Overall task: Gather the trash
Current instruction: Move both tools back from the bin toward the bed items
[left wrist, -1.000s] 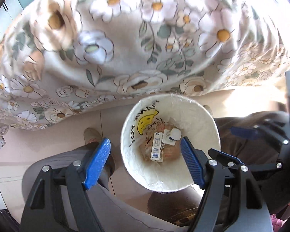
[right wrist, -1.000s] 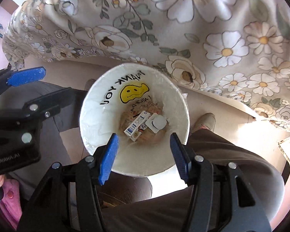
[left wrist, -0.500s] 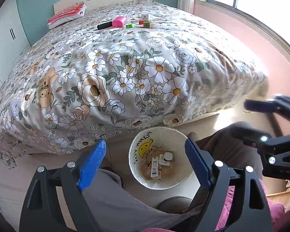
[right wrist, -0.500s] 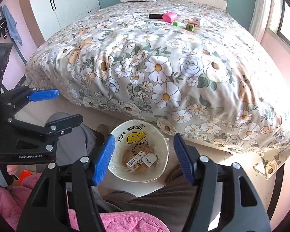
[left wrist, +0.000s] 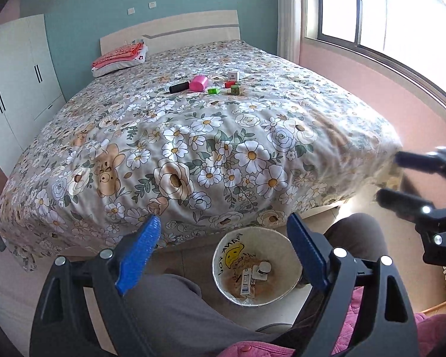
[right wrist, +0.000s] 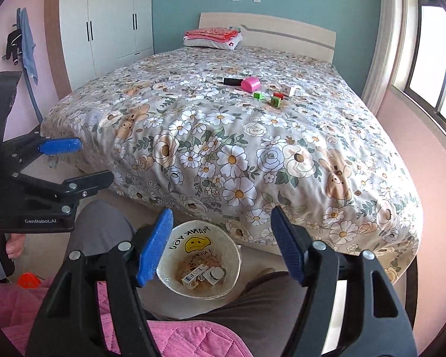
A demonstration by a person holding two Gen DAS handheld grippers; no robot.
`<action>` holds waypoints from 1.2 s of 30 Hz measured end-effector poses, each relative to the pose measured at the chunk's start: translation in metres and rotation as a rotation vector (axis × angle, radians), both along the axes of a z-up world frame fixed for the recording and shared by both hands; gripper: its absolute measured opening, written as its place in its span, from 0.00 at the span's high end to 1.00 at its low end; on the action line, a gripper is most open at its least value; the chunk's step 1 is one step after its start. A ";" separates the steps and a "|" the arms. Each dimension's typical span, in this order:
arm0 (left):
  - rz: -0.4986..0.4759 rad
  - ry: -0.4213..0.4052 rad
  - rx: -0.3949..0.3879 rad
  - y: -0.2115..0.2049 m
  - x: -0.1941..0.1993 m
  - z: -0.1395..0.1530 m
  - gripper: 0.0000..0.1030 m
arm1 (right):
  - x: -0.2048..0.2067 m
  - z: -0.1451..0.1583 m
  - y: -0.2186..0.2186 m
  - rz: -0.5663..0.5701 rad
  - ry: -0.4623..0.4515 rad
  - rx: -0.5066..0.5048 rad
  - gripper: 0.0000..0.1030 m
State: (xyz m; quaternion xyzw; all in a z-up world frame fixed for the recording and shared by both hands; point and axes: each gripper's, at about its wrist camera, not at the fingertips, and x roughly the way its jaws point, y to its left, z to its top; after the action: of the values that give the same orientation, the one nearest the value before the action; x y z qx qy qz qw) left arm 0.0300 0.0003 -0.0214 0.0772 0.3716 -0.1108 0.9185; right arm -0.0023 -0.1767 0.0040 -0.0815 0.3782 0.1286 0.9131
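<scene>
Blue-padded, the left gripper and right gripper point steeply down above the person's knees; both jaws have just been widening and stand released, nothing between them. Near the floral bed, the white-lined trash bin holds a small carton and a capped bottle.

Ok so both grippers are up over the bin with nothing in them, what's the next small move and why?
Probably reach the right gripper toward the pink cup on the bed. Both it and the left gripper are open and empty, the bin already holds scraps, and litter remains up there.
</scene>
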 end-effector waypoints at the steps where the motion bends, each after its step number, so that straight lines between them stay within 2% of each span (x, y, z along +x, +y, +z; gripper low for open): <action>1: 0.002 -0.006 -0.002 0.000 -0.001 0.003 0.13 | -0.001 0.003 0.000 0.001 -0.005 0.003 0.34; 9: 0.028 -0.040 -0.012 0.007 0.016 0.023 0.12 | 0.014 0.020 -0.011 -0.026 -0.039 0.047 0.34; 16: 0.053 -0.065 -0.008 0.009 0.072 0.037 0.12 | 0.065 0.033 -0.022 -0.049 -0.053 0.065 0.32; 20: 0.084 -0.080 0.030 0.009 0.122 0.038 0.12 | 0.108 0.040 -0.025 -0.057 -0.063 0.075 0.32; 26: 0.092 -0.071 0.042 0.013 0.210 0.028 0.12 | 0.190 0.037 -0.027 -0.071 -0.057 0.080 0.32; 31: 0.111 -0.071 0.107 0.019 0.291 0.019 0.12 | 0.270 0.019 -0.032 -0.066 -0.022 0.039 0.32; 36: 0.088 -0.030 0.103 0.025 0.371 0.001 0.12 | 0.355 -0.011 -0.043 -0.040 0.044 0.002 0.32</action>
State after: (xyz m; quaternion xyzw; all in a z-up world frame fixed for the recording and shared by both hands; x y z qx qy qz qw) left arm 0.4009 0.0256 -0.0209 0.1095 0.3659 -0.0499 0.9228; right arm 0.3527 -0.2195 -0.0066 -0.0699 0.3996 0.1123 0.9071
